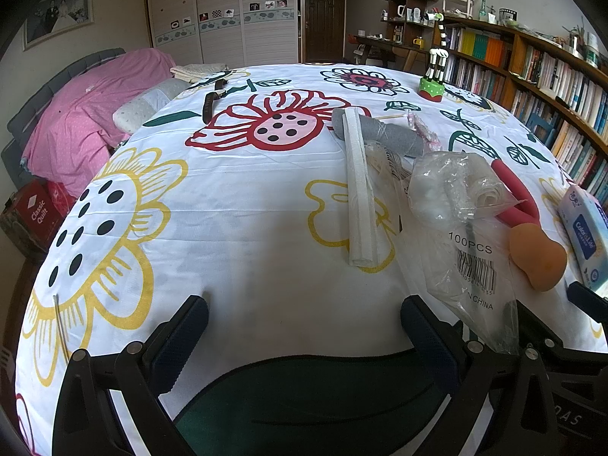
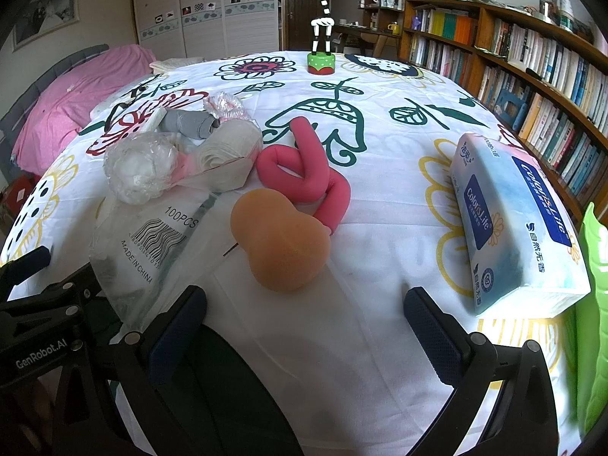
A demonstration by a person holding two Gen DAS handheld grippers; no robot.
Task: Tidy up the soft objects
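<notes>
An orange gourd-shaped sponge (image 2: 279,243) lies on the flowered cloth just ahead of my open right gripper (image 2: 304,304); it also shows in the left wrist view (image 1: 537,256). A pink foam twist (image 2: 304,167) lies behind it. A clear bag of cotton pads (image 2: 159,190) marked 100PCS lies to the left, also in the left wrist view (image 1: 456,205). A grey roll (image 1: 383,135) and a white folded strip (image 1: 359,190) lie farther back. A tissue pack (image 2: 516,220) lies at the right. My left gripper (image 1: 304,311) is open and empty over bare cloth.
A zebra-striped giraffe toy on a green base (image 2: 321,38) stands at the far side. A brown strap (image 1: 211,100) lies far left. A green object (image 2: 594,304) is at the right edge. Bookshelves (image 2: 532,57) line the right wall; a bed with pink cover (image 1: 87,114) is left.
</notes>
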